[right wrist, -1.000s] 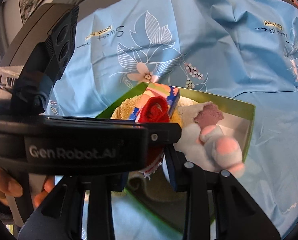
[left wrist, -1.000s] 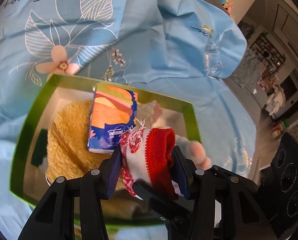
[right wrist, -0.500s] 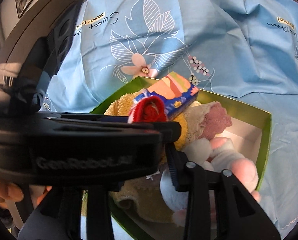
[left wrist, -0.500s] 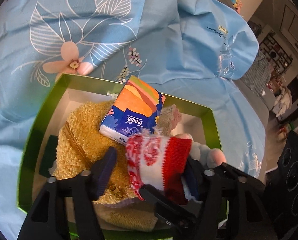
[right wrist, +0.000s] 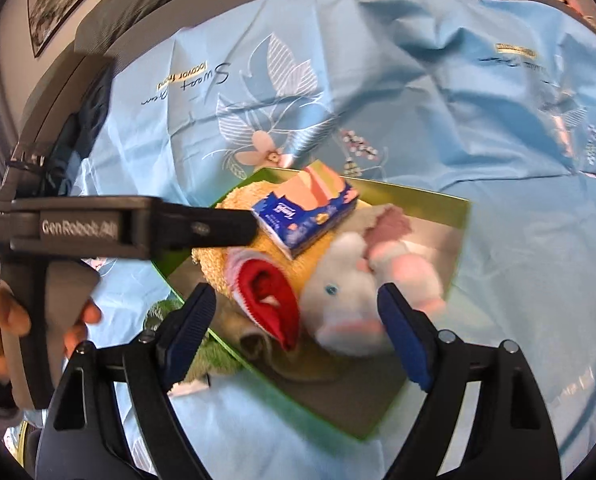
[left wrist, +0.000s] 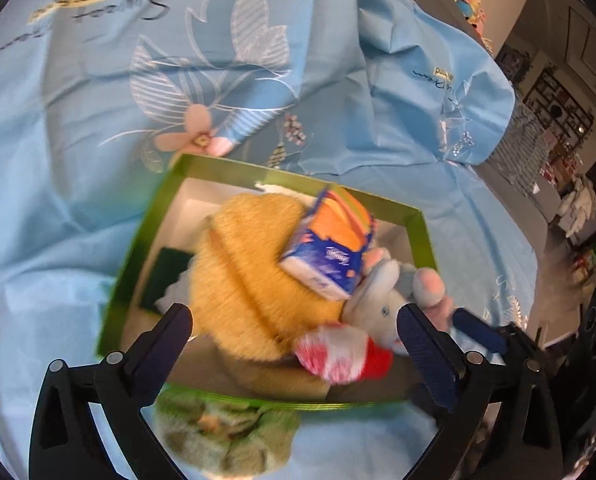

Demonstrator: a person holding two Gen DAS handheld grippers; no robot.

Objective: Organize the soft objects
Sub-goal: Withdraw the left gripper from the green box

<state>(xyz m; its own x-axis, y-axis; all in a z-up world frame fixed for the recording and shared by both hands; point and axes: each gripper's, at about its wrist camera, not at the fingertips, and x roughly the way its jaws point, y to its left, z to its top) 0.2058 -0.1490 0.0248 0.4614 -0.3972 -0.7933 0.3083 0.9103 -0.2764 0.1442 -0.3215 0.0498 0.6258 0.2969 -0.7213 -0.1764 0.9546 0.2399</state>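
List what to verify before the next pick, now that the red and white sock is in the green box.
1. Left gripper open, nothing held: ok.
2. Right gripper open, nothing held: ok.
3. Red and white sock lies inside the green box: ok.
4. Tissue pack settled: not ok, tilted atop the yellow plush.
5. Green fuzzy item boxed: not ok, outside the near wall.
6. Room left in the box: cannot tell.

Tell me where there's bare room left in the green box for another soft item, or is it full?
Free: the pale floor in the green box far-left corner, between its wall and the yellow plush; a smaller strip by the far-right wall behind the tissue pack. Crowded: the middle and near side, with the red-white sock and grey plush. A green cloth lies outside.
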